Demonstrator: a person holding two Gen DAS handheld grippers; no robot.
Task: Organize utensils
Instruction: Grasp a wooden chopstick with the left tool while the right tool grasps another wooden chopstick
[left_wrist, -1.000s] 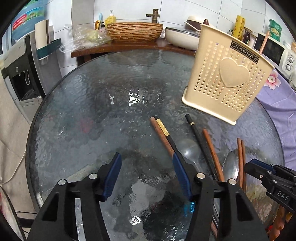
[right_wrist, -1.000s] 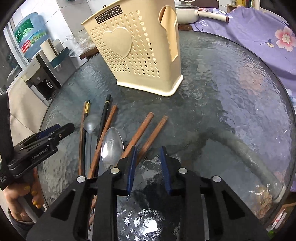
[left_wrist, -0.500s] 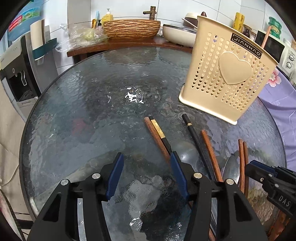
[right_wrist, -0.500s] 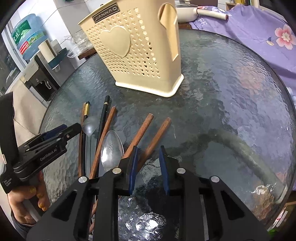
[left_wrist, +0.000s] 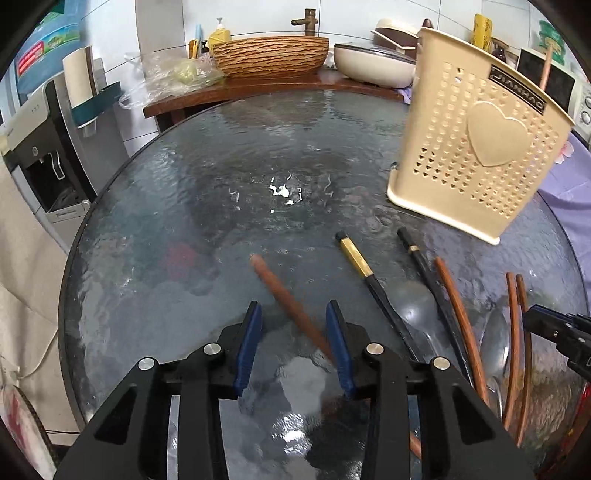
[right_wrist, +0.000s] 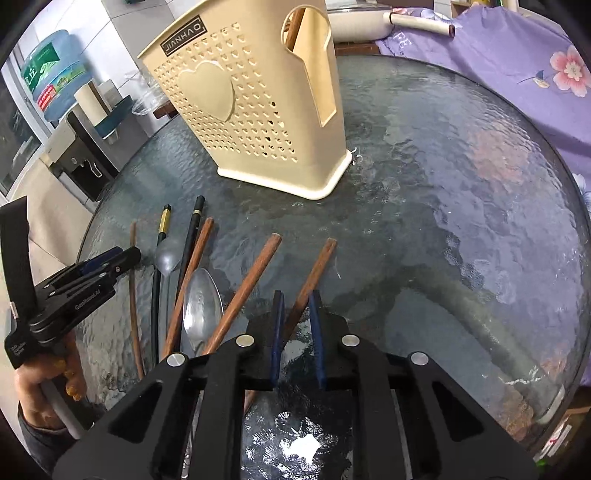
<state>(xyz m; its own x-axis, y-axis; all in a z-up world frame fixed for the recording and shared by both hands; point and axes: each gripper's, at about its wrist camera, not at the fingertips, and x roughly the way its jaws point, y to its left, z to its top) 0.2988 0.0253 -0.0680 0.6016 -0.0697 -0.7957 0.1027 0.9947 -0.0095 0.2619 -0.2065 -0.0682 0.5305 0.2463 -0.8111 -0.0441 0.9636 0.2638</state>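
Shifted: brown chopstick (left_wrist: 291, 306) now between closing left claw (left_wrist: 293, 325) | right claw (right_wrist: 295, 314) closing around reddish-brown chopstick (right_wrist: 314, 273)

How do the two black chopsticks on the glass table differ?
The banded black chopstick carries a long gold sleeve near its end; the plain black chopstick shows only a thin ring. The banded one lies left of the spoon bowl, the plain one right. Both lie flat, ends toward the holder.

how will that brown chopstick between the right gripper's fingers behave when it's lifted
The brown chopstick looks like stiff wood, so it probably won't bend. It's thin and likely light. The right gripper, jaws closing around it, sits near one end, so the long free end may droop or pivot.
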